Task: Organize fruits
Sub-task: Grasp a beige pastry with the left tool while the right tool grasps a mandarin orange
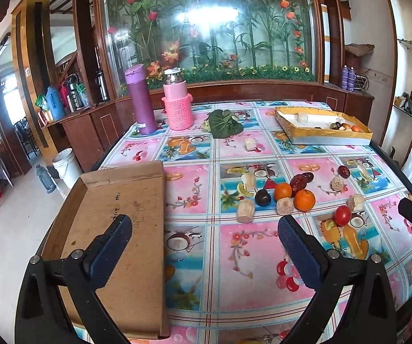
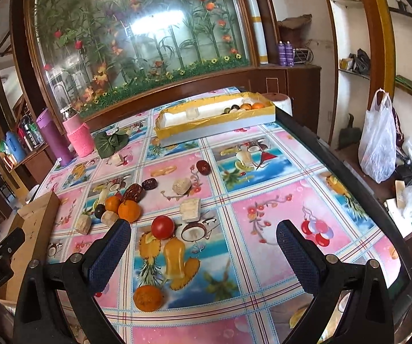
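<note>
A: What lies nearest each camera?
B: The left gripper hangs with fingers spread wide and nothing between them, above the surface, just beside a flat cardboard tray. The right gripper is likewise spread wide and bare; a lone orange sits on the surface near its left finger.

A: And the middle ground?
B: A red tomato rests just beyond the right gripper's fingers. Behind it is a cluster: two oranges, a dark plum, red dates and pale cut chunks, lying close together, some touching.

A: Farthest?
B: A yellow-rimmed box at the far edge holds more fruit at its right end. To its left lie a green leafy vegetable, a pink knit-sleeved flask and a purple flask.
</note>
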`<state>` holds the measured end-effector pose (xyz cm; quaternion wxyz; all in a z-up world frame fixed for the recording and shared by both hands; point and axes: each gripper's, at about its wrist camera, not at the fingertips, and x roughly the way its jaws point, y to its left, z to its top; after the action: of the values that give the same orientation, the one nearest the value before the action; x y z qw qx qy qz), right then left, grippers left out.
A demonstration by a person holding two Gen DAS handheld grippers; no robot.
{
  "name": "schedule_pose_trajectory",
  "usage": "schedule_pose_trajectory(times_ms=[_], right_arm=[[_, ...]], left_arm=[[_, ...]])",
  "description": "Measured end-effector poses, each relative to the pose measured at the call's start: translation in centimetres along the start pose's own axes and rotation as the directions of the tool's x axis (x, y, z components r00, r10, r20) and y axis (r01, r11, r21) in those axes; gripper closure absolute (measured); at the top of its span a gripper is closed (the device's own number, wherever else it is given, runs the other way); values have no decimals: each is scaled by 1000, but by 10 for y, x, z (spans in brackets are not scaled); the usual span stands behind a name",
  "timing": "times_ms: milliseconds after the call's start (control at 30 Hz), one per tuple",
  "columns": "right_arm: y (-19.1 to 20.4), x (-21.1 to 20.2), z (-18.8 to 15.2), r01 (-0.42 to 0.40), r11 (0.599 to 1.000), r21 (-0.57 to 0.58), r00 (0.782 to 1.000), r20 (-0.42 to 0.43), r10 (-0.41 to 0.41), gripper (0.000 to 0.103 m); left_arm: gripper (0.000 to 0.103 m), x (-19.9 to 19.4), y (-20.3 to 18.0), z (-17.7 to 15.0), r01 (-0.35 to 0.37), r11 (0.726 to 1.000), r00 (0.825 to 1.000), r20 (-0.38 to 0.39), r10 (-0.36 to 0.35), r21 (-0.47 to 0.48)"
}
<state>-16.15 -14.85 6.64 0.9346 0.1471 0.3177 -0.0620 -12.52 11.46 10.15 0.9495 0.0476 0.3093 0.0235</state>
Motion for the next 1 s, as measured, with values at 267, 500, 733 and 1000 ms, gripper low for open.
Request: schedule_pose_trajectory(times_ms=[267,500,733,1000], right_arm=[[-6,1,-9,-21,1000,8,1000,-24,21,0],[-17,-9,-12,-26,999,-37,1000,6,26,0],[-17,2,-32,-191,977,-90,967,-186,172,7],[20,31,-47,-263,950,-169,932,-297,205,37]], left_arm=[[1,6,7,-4,22,999,999,-32,-23,-41],[1,10,37,1,9,996,1000,-8,-10,-91],[1,35,43,-4,65,991,993,-89,-76,-116],[6,50,-14,-10,271,963,953,-141,-269,-2]])
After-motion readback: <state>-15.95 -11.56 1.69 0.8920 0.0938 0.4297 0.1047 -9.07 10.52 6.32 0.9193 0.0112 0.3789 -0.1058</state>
